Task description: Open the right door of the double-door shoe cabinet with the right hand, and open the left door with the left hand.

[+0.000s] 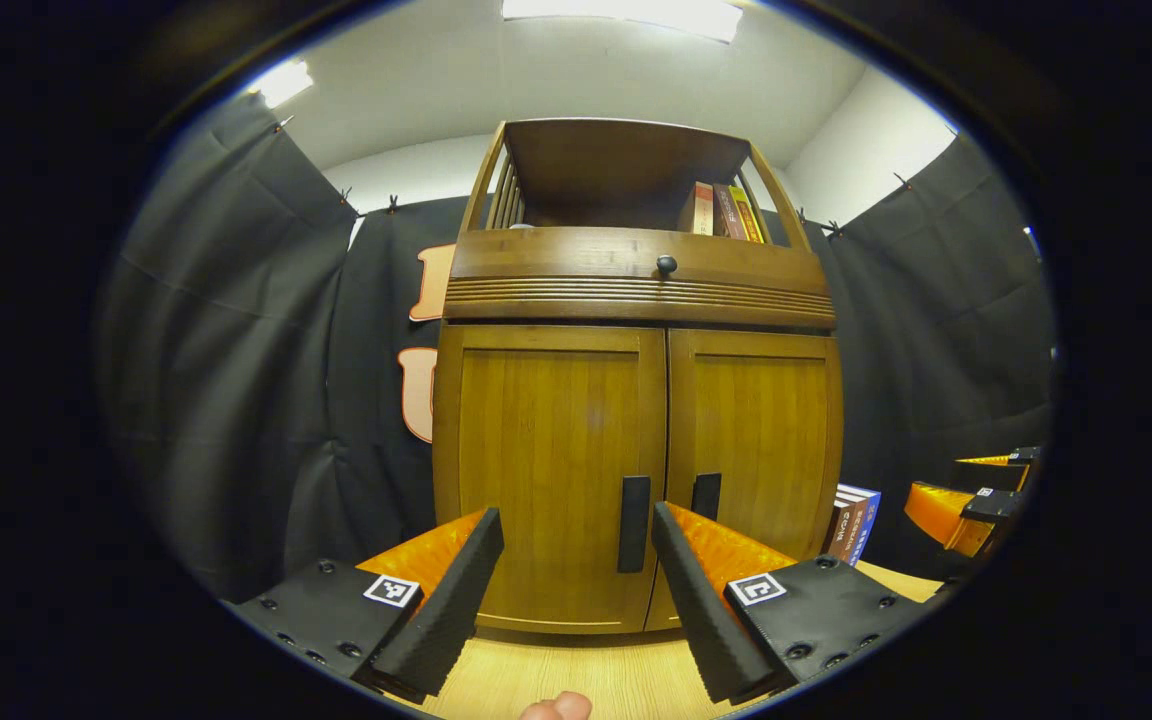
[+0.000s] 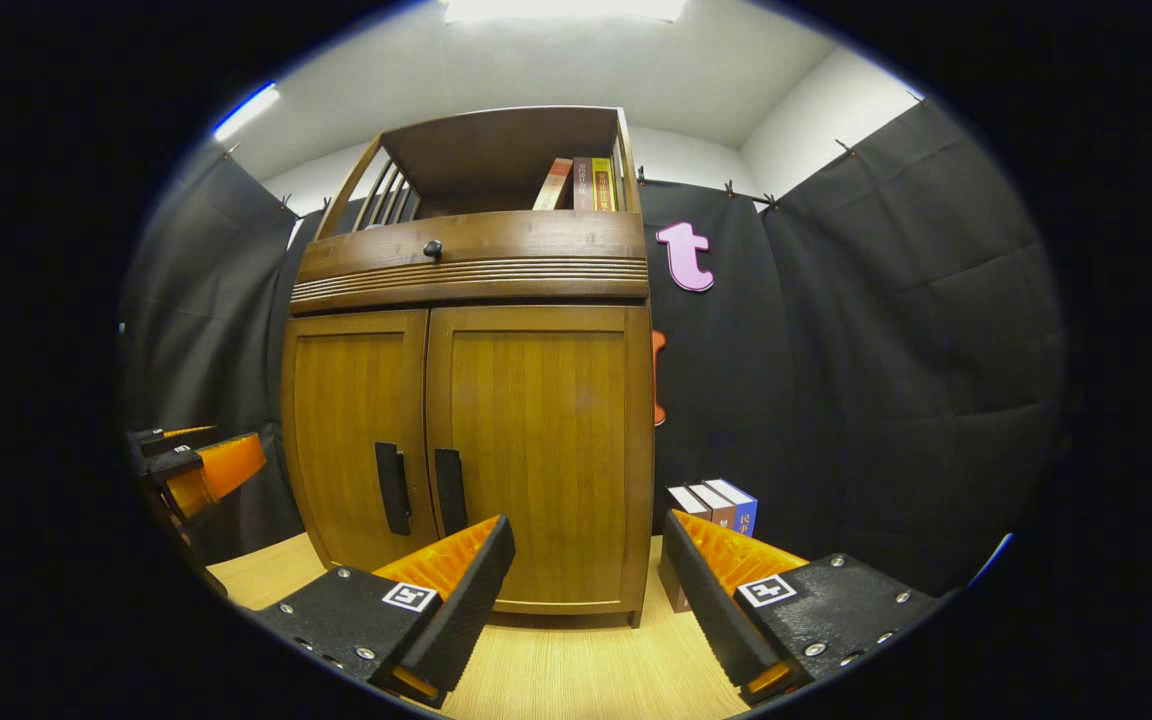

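Note:
A wooden shoe cabinet (image 1: 636, 400) (image 2: 471, 420) stands ahead with both doors closed. Its left door (image 1: 546, 470) (image 2: 356, 430) carries a dark vertical handle (image 1: 634, 524) (image 2: 393, 488). Its right door (image 1: 761, 440) (image 2: 546, 450) has a matching handle (image 1: 705, 496) (image 2: 449, 492). In the left gripper view my left gripper (image 1: 576, 525) is open, a short way in front of the left door's handle, touching nothing. In the right gripper view my right gripper (image 2: 586, 530) is open before the right door's lower right part, apart from it. The right gripper (image 1: 966, 500) also shows far right, and the left gripper (image 2: 196, 465) far left.
Above the doors sit a drawer with a round knob (image 1: 666, 264) (image 2: 432, 248) and an open shelf holding books (image 1: 726, 212) (image 2: 581, 184). More books (image 1: 854, 522) (image 2: 716, 505) stand on the wooden floor (image 1: 586, 680) beside the cabinet's right side. Black cloth walls surround it.

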Demonstrator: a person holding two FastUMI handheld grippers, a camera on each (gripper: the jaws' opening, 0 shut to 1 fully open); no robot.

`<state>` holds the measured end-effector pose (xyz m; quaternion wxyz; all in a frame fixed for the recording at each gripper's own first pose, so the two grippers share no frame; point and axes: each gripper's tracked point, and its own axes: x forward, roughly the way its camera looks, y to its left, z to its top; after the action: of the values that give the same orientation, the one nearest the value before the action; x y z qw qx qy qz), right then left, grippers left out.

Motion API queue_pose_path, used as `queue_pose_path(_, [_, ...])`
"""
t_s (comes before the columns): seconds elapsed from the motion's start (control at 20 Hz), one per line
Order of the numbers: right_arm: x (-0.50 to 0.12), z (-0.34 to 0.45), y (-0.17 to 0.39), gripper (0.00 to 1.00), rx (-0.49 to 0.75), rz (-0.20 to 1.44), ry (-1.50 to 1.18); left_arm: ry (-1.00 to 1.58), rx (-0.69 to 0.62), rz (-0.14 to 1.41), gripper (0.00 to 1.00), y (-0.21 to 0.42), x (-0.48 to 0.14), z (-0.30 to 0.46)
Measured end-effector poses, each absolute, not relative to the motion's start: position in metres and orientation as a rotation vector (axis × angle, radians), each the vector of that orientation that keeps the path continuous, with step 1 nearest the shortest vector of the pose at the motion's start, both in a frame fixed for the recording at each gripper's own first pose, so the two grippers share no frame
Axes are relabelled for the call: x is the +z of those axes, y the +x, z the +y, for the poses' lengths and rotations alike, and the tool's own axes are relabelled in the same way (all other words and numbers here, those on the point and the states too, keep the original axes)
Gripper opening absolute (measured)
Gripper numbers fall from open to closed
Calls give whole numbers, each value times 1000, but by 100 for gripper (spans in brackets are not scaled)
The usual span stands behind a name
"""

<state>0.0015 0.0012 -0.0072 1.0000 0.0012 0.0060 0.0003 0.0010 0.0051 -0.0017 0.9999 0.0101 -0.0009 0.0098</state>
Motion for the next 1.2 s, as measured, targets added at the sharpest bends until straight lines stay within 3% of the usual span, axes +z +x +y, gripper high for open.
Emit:
queue_pose_path(0.8, [-10, 10, 10, 94, 22, 12, -8, 4, 68, 24, 97, 3, -12, 24])
queue_pose_path(1.2, [58, 40, 57, 93, 89, -131, 28, 25, 72, 10, 97, -4, -6, 28])
